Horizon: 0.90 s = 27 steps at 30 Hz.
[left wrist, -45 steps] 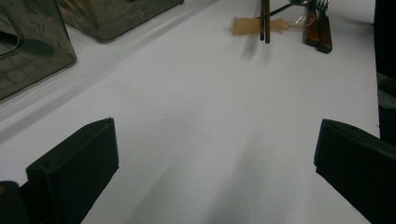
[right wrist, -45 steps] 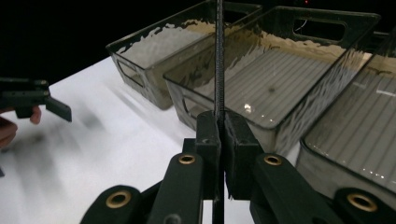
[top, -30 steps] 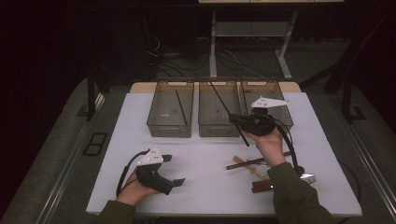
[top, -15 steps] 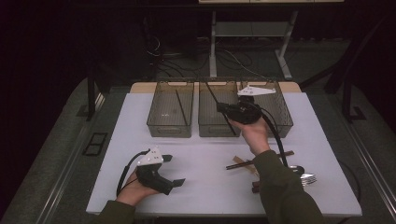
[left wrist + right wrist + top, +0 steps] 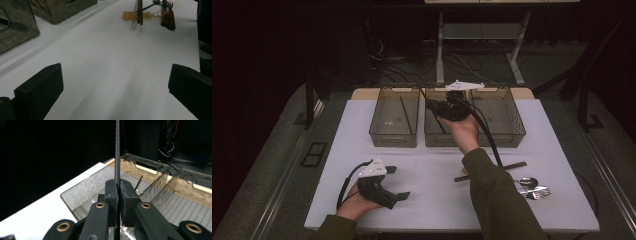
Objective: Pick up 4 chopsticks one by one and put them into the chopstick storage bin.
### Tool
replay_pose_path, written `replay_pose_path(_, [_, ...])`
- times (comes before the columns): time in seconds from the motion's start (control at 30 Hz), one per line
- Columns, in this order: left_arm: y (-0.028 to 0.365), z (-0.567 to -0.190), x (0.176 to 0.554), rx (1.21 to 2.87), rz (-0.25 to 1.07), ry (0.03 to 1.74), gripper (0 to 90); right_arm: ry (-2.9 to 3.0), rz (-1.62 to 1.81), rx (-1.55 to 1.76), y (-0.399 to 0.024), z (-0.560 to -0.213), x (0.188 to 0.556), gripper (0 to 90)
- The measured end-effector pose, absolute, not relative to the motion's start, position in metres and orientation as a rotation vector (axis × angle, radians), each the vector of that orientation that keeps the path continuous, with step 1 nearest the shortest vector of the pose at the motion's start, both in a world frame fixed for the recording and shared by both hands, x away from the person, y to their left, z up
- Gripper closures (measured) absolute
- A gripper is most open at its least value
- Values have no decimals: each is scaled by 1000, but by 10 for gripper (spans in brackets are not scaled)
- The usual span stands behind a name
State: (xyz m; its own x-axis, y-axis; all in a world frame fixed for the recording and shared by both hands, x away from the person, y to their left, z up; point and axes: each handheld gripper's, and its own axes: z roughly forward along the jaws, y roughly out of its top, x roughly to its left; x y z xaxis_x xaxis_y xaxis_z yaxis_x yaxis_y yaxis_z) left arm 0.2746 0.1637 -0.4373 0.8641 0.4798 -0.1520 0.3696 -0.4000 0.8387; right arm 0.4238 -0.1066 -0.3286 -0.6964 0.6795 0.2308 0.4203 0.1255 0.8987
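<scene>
Now the right gripper (image 5: 432, 104), jaws closed on a black chopstick (image 5: 117, 150), should lower it flat into the left bin (image 5: 395, 123); the left gripper (image 5: 399, 187) rests open.

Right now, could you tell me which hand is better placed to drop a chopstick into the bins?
Right: its tongs already grip a black chopstick above the bins; the left tongs sit open near the table's front edge.

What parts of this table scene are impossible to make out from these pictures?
- The black chopstick in the right gripper: its top is cut off by the right gripper view's edge.
- Cutlery in the high view: too small and dim to count; the sleeve hides part.
- Left tray: cut off by the left gripper view's edge.
</scene>
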Motion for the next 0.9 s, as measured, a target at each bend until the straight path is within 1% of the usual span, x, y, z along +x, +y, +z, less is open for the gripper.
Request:
replay_pose_path(0.43, [164,-437,275,2030,125,614,0,2141,1606,1092,-66,-327,448,851])
replay_pose_path(0.6, [164,-437,275,2019,125,613,0,2168,1593,1098,-44,-337,457,851])
replay_pose_path(0.9, [165,-436,275,2018,118,610,0,2202,1579,1117,-18,-356,464,851])
